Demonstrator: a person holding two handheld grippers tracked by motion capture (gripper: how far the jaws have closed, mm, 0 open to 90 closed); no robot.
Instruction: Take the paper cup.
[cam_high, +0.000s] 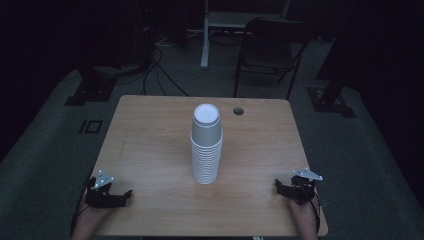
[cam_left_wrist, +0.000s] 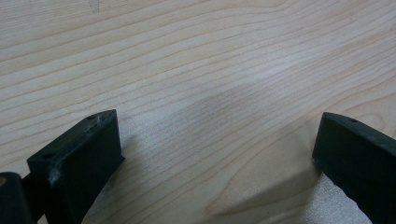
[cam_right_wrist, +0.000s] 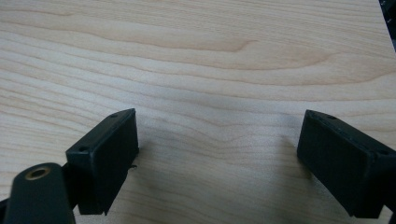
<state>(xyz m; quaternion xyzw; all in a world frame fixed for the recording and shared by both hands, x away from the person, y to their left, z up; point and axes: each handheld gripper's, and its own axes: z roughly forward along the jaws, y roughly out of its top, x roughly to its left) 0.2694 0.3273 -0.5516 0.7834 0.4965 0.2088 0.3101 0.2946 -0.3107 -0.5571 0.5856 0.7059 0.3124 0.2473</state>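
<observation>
A tall stack of white paper cups (cam_high: 206, 145) stands upside down in the middle of the wooden table (cam_high: 150, 150). My left gripper (cam_high: 120, 196) rests at the table's near left corner, far left of the stack. Its jaws stand wide apart over bare wood (cam_left_wrist: 217, 140) with nothing between them. My right gripper (cam_high: 281, 188) rests at the near right corner, well right of the stack. In the right gripper view (cam_right_wrist: 219, 140) its jaws are spread wide over bare wood too.
A round cable hole (cam_high: 238, 111) sits in the table's far right part. Behind the table stand a dark chair (cam_high: 272, 47) and a white desk leg (cam_high: 204, 35). Cables trail on the dim floor at the back left.
</observation>
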